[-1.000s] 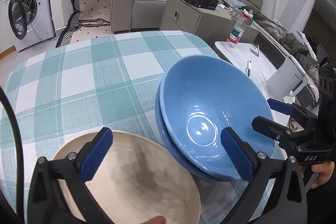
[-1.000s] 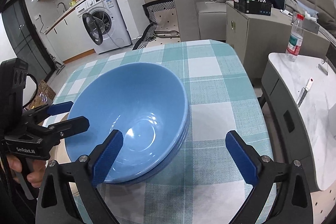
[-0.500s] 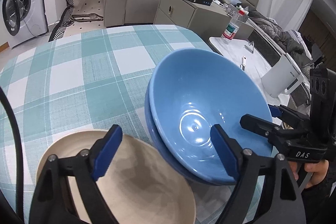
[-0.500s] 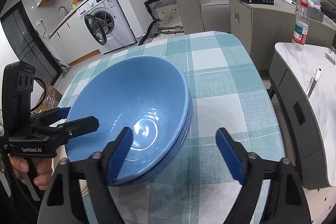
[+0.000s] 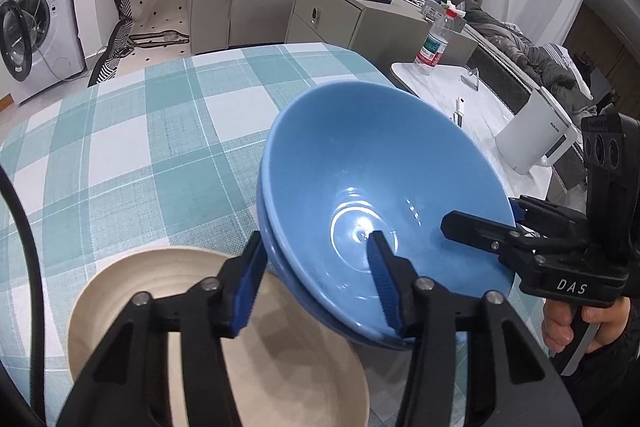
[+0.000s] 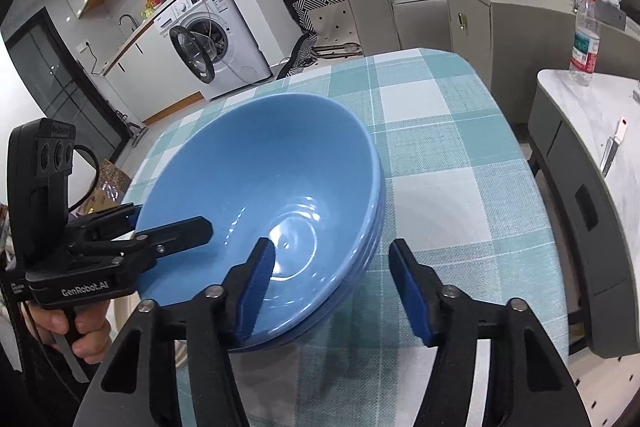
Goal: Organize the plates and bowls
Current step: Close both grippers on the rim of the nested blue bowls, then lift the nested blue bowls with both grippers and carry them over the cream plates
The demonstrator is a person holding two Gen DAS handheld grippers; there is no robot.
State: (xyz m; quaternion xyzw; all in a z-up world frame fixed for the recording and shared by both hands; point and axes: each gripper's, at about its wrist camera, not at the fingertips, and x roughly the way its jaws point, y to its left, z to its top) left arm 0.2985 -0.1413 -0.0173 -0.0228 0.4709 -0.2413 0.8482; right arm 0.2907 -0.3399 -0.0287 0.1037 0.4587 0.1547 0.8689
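Both grippers have narrowed over the past second — the left gripper now straddles the near rim of the stacked blue bowls at lower centre, while the right gripper brackets the opposite rim, jaws not yet closed.

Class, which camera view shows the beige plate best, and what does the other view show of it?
The left wrist view shows the beige plate best: it lies on the checked tablecloth beside the stacked blue bowls, partly behind the left gripper. In the right wrist view the bowls and grippers hide it almost entirely.
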